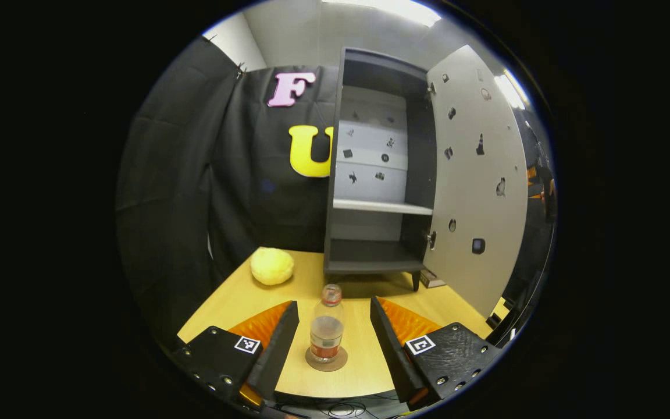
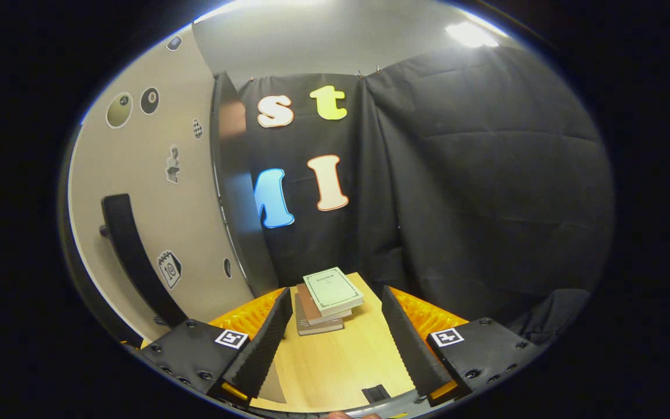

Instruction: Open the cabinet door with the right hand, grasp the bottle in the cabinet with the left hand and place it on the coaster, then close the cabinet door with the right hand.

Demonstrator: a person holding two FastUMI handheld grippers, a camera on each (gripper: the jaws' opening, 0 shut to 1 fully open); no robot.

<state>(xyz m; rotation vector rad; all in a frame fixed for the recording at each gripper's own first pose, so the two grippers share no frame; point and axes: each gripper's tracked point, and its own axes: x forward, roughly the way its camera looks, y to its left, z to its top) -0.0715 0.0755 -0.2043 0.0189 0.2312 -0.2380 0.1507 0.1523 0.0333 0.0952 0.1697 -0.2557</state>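
- Left gripper view: bottle (image 1: 327, 326) stands upright on the coaster (image 1: 326, 359), on the tabletop (image 1: 364, 305) in front of the cabinet (image 1: 373, 169). So the placing step looks done; bottle sits centred on the coaster, which pokes out all round its base.
- Left gripper (image 1: 328, 337) is spread wide, released; a clear gap shows betw. each finger and the bottle, nothing touching. Judged: it's let go so the bottle can stand on its own w/o being tipped.
- Pose: left gripper is level, low over the near tabletop edge, aimed straight at the bottle and the cabinet behind it.
- Cabinet door (image 1: 477, 174) hangs swung out to the right, shelves bare. It's open b/c the closing step isn't done yet.
- Yellow round soft-looking thing (image 1: 272, 266) lies on the tabletop left of the cabinet, well apart from the bottle.
- Right gripper view: right gripper (image 2: 335, 343) is also spread, holding nothing.
- Door's outer face w/ its dark bar handle (image 2: 134, 256) sits close on the left, just beside the left finger; can't tell if they touch. Judged: placed there ready to push the door shut.
- Pose: right gripper is level, low over the tabletop, pointing past the door edge toward a stack of books (image 2: 326, 299).
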